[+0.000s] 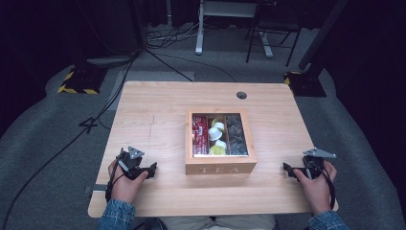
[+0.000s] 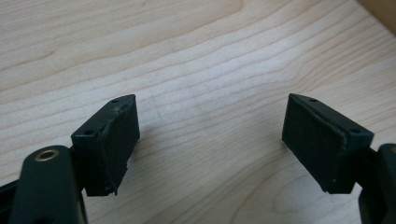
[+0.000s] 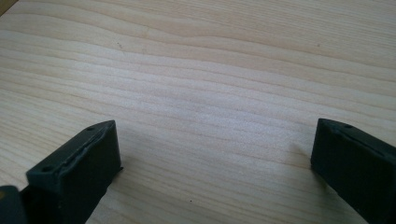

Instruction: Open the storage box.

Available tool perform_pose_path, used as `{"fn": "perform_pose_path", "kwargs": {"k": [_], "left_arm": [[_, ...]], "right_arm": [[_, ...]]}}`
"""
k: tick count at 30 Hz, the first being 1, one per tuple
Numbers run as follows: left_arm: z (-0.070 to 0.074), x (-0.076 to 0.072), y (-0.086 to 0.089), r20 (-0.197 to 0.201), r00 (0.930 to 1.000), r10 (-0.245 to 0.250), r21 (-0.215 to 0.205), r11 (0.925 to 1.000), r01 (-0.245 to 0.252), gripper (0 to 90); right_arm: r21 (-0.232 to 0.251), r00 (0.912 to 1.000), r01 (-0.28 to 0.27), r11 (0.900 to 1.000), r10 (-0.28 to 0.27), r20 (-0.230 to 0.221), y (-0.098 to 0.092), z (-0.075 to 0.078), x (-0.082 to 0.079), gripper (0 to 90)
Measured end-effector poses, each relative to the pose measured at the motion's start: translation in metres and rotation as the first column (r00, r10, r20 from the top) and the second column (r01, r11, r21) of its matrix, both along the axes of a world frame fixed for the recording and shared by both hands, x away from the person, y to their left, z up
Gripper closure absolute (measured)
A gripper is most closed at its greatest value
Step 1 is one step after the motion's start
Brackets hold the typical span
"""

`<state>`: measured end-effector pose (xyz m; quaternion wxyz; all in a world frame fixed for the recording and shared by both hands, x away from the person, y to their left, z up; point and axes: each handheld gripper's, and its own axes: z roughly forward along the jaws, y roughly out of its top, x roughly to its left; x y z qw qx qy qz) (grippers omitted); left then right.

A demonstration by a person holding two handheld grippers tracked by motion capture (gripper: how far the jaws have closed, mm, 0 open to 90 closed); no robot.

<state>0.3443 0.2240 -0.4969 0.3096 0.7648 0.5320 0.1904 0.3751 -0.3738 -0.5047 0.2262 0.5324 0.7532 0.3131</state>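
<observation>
Wooden tea box (image 1: 220, 141), centre of the table (image 1: 158, 105), lid closed over a clear window and the word TEA on its front wall. Through the window, 3 compartments: red packets (image 1: 199, 133) in the one toward 9 o'clock, white and yellow capsules (image 1: 218, 136) in the middle, dark capsules (image 1: 236, 134) toward 3 o'clock.

Left hand-held gripper (image 1: 152, 168), at 9 o'clock of the box, low on the table and near its front wall but apart from it. In the left gripper view its jaws stand wide apart with bare wood grain between them; left hand-held gripper (image 2: 210, 144) holds nothing.

Right hand-held gripper (image 1: 287, 168), at 3 o'clock of the box, likewise apart from it. In the right gripper view the right hand-held gripper (image 3: 212, 163) is spread wide over bare table, nothing held.

Step in hand, as judged: a start pose, both tools flanking the box and no contact made. The next move probably calls for opening the lid: 1 tool steadying a side wall, the other catching the lid's front edge and lifting it toward 12 o'clock. How the lid is hinged cannot be told.
</observation>
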Motion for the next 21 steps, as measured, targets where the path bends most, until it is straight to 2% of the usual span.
{"fn": "perform_pose_path", "kwargs": {"k": [4,11,16,19,20,21], "left_arm": [[0.007,-0.002,-0.001,0.002,1.0,-0.008,0.009,0.9999,0.008,21.0],[0.037,-0.012,-0.01,0.026,0.998,-0.057,-0.014,0.9982,0.058,23.5],[0.053,-0.019,-0.022,0.056,0.9928,-0.105,-0.022,0.994,0.107,23.8],[0.058,-0.022,-0.027,0.069,0.9901,-0.122,-0.028,0.9919,0.124,23.8],[0.061,-0.026,-0.035,0.078,0.9853,-0.152,-0.035,0.9873,0.155,23.9],[0.061,-0.026,-0.035,0.078,0.9853,-0.152,-0.035,0.9873,0.155,24.0]], "right_arm": [[0.0,1.0,0.0,1.0,0.0,0.0,0.0,0.0,0.0,1.4],[-0.002,1.0,-0.002,1.0,0.002,0.004,0.0,0.0,0.0,1.8],[-0.002,1.0,-0.002,1.0,0.002,0.004,0.0,0.0,0.0,1.8],[-0.002,1.0,-0.002,1.0,0.002,0.004,0.0,0.0,0.0,1.9],[-0.002,1.0,-0.003,1.0,0.003,0.004,0.0,0.0,0.0,2.0],[-0.002,1.0,-0.003,1.0,0.003,0.004,0.0,0.0,0.0,2.0]]}}
